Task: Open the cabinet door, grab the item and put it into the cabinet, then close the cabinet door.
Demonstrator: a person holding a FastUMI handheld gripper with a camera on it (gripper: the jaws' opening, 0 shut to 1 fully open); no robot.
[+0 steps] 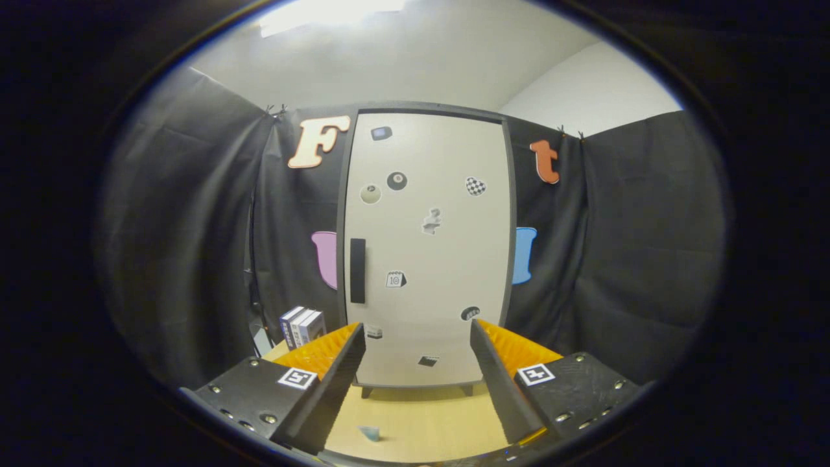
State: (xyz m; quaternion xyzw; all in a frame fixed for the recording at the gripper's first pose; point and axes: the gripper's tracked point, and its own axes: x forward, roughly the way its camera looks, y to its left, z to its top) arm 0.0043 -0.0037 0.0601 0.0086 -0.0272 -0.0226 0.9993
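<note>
Two fingers of the gripper stand spread wide apart at the bottom of the frame, and nothing is held between them. They pinch nothing; in the gap between them I see the light wooden counter and the lower part of the cabinet.

The cabinet stands upright in the centre of the frame, beyond the fingers, on the far part of the counter, with two short feet visible under it. Its door is pale, with a dark frame around, and it is shut. A dark vertical handle sits on the left side of the door, about at middle height. Several small stickers are scattered on the door.

The item looks to be a small box with a blue and white cover. It stands on the counter at the lower left of the frame, just beside the left bottom corner of the cabinet and a little beyond the left finger. It is well apart from the gap between the fingers.

A small bluish scrap lies on the counter between the fingers, near the bottom of the frame; what it is I cannot tell.

Black cloth hangs behind the cabinet and on both sides.
</note>
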